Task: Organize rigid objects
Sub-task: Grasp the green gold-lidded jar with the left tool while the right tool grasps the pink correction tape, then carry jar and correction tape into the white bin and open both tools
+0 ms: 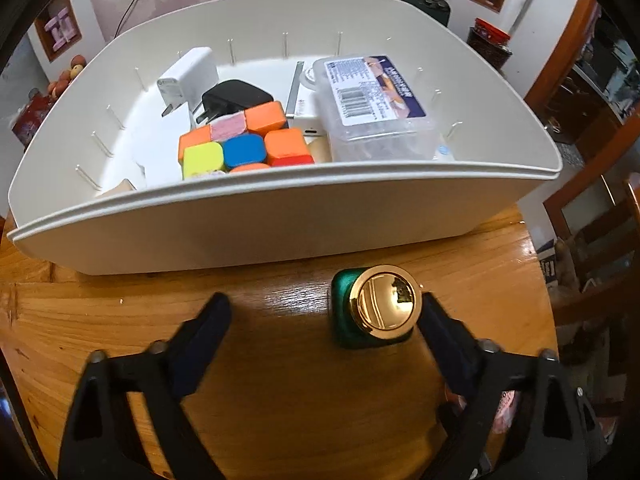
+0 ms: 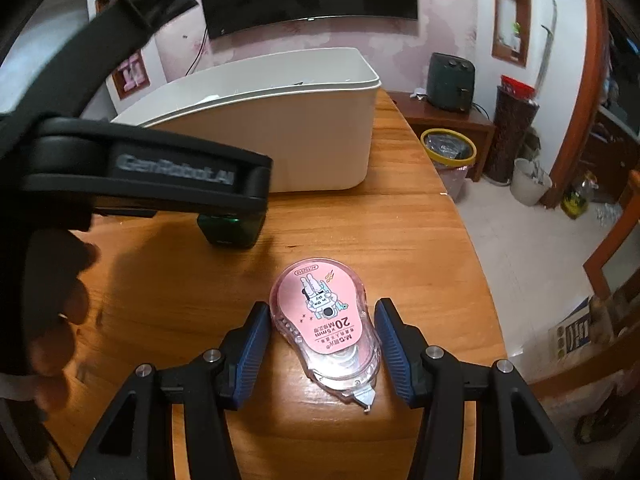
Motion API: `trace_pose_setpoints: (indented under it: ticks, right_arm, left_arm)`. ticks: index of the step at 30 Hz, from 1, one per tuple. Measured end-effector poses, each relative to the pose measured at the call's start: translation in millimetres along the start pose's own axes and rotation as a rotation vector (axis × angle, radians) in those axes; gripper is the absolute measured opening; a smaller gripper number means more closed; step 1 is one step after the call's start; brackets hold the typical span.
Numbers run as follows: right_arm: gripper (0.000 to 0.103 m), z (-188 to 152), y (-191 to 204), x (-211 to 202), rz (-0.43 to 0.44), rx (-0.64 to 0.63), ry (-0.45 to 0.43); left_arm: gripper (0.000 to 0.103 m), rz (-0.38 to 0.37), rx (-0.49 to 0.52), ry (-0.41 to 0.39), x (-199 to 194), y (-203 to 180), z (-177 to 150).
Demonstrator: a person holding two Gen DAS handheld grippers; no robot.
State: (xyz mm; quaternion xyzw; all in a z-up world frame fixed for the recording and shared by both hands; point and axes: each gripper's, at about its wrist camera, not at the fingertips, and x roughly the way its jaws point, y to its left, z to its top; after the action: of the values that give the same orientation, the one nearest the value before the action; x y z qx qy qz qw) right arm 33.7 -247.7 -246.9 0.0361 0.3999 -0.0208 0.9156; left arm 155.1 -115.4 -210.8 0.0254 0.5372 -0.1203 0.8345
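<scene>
Pink correction tape lies between the spread right gripper; left gripper released.

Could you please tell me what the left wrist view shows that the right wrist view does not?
Only the left wrist view shows the bin's contents: a puzzle cube, chargers, a clear plastic box, plus the bottle's gold cap. Only the right wrist view shows the pink correction tape between the open right tongs. Both show the white bin, green bottle and wooden table.
</scene>
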Motion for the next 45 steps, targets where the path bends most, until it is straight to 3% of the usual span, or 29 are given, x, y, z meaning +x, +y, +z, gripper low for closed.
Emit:
trace_pose_setpoints:
  ticks: [3,6,7,16,25,31,38,45]
  right_arm:
    - [0.054,2.7,9.5,2.5,-0.022,-0.017,0.005]
    - [0.054,4.0,12.8,4.0,-0.041,-0.032,0.008]
    - [0.054,4.7,12.9,4.2,-0.042,-0.030,0.008]
    - [0.054,4.6,11.9,4.9,-0.045,-0.030,0.008]
    - [0.054,11.1,14.9,6.1,-0.076,-0.040,0.035]
    - [0.054,30.9,27.4,2.9,-0.067,-0.047,0.072]
    - [0.054,79.9,59.4,-44.4,-0.041,-0.143,-0.038]
    - [0.053,163.8,81.9,-109.6,-0.117,-0.230,-0.225]
  left_arm:
    - [0.071,-0.039,-0.006,0.006,2.0,-0.3,-3.5]
    - [0.047,-0.060,0.012,-0.001,-0.5,-4.7,-7.0]
    - [0.045,-0.055,0.023,-0.002,-0.8,-8.3,-6.8]
    - [0.044,-0.025,0.049,-0.005,-11.9,-3.1,-21.0]
    - [0.044,0.020,0.155,-0.101,-73.6,25.3,-22.2]
    - [0.044,0.041,0.164,-0.161,-113.5,53.0,-6.6]
    - [0.044,0.076,0.171,-0.198,-140.2,68.9,21.6]
    - [0.044,0.119,0.121,-0.285,-186.8,90.2,76.1]
